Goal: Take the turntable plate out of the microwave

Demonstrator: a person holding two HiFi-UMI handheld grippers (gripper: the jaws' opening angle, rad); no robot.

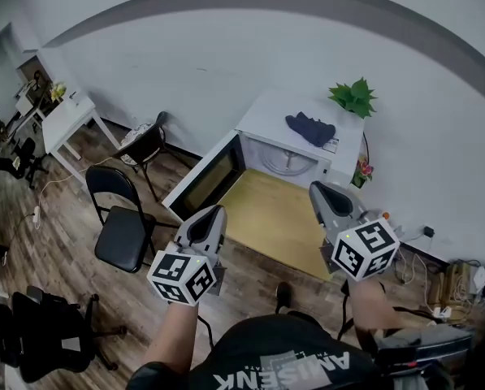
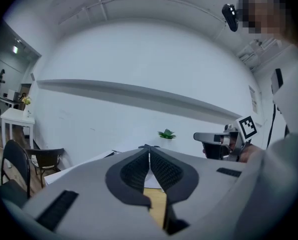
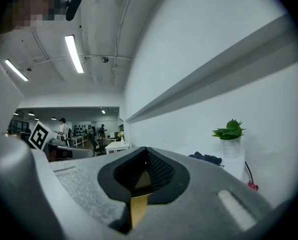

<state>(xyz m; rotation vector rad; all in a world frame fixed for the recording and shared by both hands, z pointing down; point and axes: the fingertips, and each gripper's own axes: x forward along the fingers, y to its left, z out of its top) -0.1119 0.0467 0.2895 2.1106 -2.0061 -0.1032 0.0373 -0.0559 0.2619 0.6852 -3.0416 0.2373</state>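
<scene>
Backing the whole scene is a white wall (image 1: pixel 226 63), and against it stands a wooden table (image 1: pixel 279 218) with a white microwave (image 1: pixel 303 112) at its far end. The microwave's door (image 1: pixel 205 181) hangs wide open to the left, so the way in is free. A black folding chair (image 1: pixel 120 226) stands left of the table, out of the way.

The left gripper (image 1: pixel 213 214) and the right gripper (image 1: pixel 320 192) are both clenched, jaws pressed together with nothing between them. They are held roughly level over the near part of the table, pointing at the microwave and well short of its opening.

The turntable plate (image 1: pixel 289 162) lies flat on the floor of the microwave, untouched. A dark cloth (image 1: pixel 311 128) rests on the microwave's top, with a small potted plant (image 1: pixel 354 97) at the far right corner.

The main risk looks like the grip itself. The jaws must open before they can take the plate's rim, and a smooth, thin edge pinched from one side could slip or tip as it lifts. A tilted plate might knock the frame of the opening or drop onto the table and crack. Reaching in too far left could also bump the open door.
</scene>
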